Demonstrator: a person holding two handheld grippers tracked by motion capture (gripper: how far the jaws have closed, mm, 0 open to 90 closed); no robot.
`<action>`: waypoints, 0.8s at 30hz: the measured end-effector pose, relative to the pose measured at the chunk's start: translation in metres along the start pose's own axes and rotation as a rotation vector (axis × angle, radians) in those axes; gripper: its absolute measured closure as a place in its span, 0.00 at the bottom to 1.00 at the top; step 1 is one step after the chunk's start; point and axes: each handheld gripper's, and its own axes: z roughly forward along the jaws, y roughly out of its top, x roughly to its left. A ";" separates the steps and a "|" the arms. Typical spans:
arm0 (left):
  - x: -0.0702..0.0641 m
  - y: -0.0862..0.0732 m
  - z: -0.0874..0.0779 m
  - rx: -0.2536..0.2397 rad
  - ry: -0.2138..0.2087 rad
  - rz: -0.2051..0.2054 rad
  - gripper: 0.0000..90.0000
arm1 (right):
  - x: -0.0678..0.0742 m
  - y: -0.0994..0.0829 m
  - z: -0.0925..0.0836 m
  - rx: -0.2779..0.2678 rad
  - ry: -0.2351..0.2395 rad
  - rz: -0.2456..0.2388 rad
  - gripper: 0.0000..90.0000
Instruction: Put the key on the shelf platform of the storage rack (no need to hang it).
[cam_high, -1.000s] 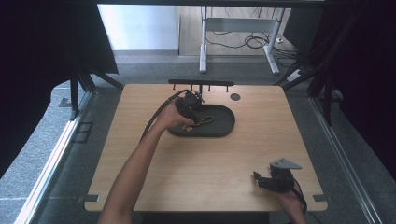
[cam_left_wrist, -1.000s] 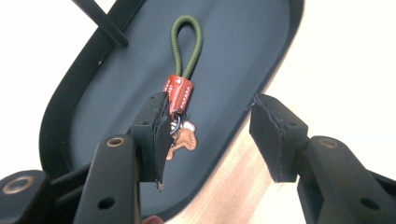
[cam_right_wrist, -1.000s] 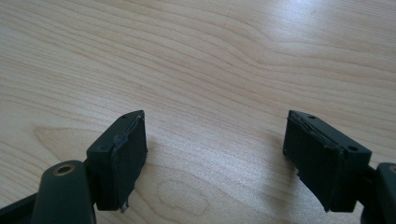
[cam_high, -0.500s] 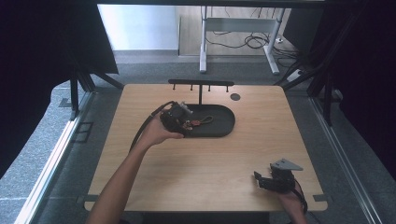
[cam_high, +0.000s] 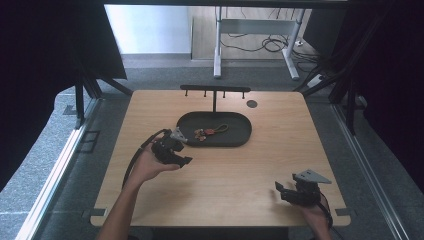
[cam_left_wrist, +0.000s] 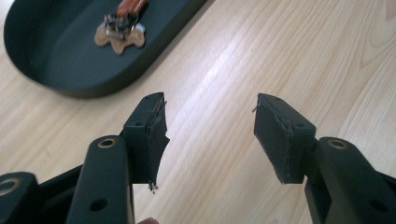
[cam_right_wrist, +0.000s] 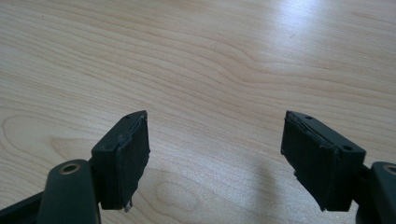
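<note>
The keychain (cam_high: 211, 132) — a tan leather tag with metal rings and a short strap — lies inside the dark oval tray (cam_high: 240, 135), toward the tray's left half; the tray sits at the middle of the table's (cam_high: 240, 180) far half, in front of the black hook rack (cam_high: 215, 90) at the far edge. In the left gripper view the keychain (cam_left_wrist: 122, 29) rests free on the tray floor (cam_left_wrist: 56, 51), touched by nothing. Your left gripper (cam_high: 172, 150) was over the tray a second ago; it has since drawn back toward the near-left and now hangs above bare wood just outside the tray's left end, jaws spread wide and empty (cam_left_wrist: 208, 130). That retreat suggests the keychain has been released and the placing step is likely finished. Your right gripper (cam_high: 295, 192) has kept to the near-right corner — jaws wide, nothing between them (cam_right_wrist: 212, 154), only table grain (cam_right_wrist: 196, 56) ahead.
</note>
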 end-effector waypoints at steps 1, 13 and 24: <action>-0.001 -0.003 -0.001 -0.002 0.003 -0.001 0.50 | 0.000 0.000 0.000 0.000 -0.001 -0.001 0.27; -0.022 -0.050 0.009 0.006 -0.032 -0.037 0.50 | -0.008 0.003 0.001 -0.005 -0.013 0.011 0.27; -0.019 -0.052 0.010 -0.010 -0.058 -0.042 0.44 | -0.008 0.009 0.010 0.008 -0.026 0.001 0.25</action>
